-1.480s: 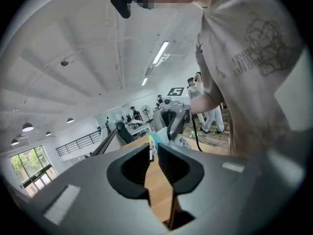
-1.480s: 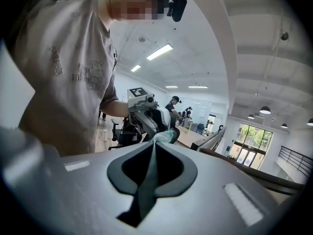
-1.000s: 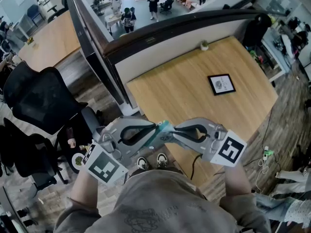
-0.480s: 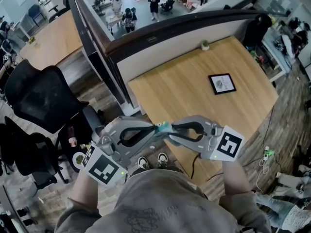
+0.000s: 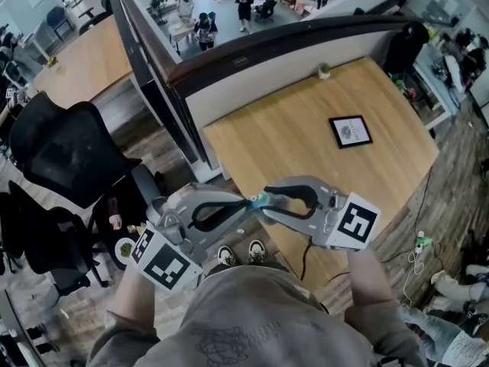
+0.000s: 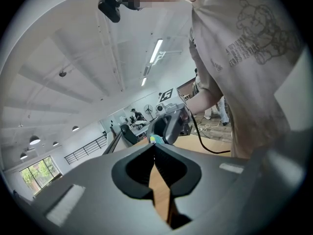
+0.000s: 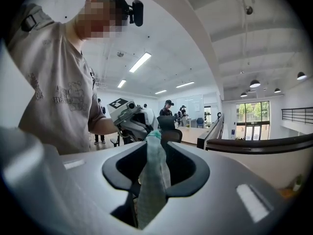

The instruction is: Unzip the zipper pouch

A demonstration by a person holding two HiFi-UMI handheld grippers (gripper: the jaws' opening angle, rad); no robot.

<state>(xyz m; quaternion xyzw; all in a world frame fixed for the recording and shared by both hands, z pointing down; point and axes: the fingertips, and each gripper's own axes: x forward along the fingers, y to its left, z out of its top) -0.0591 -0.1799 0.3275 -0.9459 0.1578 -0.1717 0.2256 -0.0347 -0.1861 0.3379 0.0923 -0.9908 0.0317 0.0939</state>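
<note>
Teal fabric of the zipper pouch (image 7: 152,180) stands loose between the jaws of the right gripper (image 7: 154,134), which have just been opening. The left gripper (image 6: 155,144), tip to tip with it, is clamped shut on the pouch's far end. Borne by that small pinch alone, the pouch could slip and drop past the near edge of the wooden desk (image 5: 306,151) below, though open air round both grippers leaves room to pull apart.

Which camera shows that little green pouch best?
The right gripper view: the pouch fills the middle as a long green fabric strip between the right gripper's jaws, which have just been opening. The head view shows only a green sliver between the grippers; the left gripper view, a green speck pinched in the left gripper's tips.
</note>
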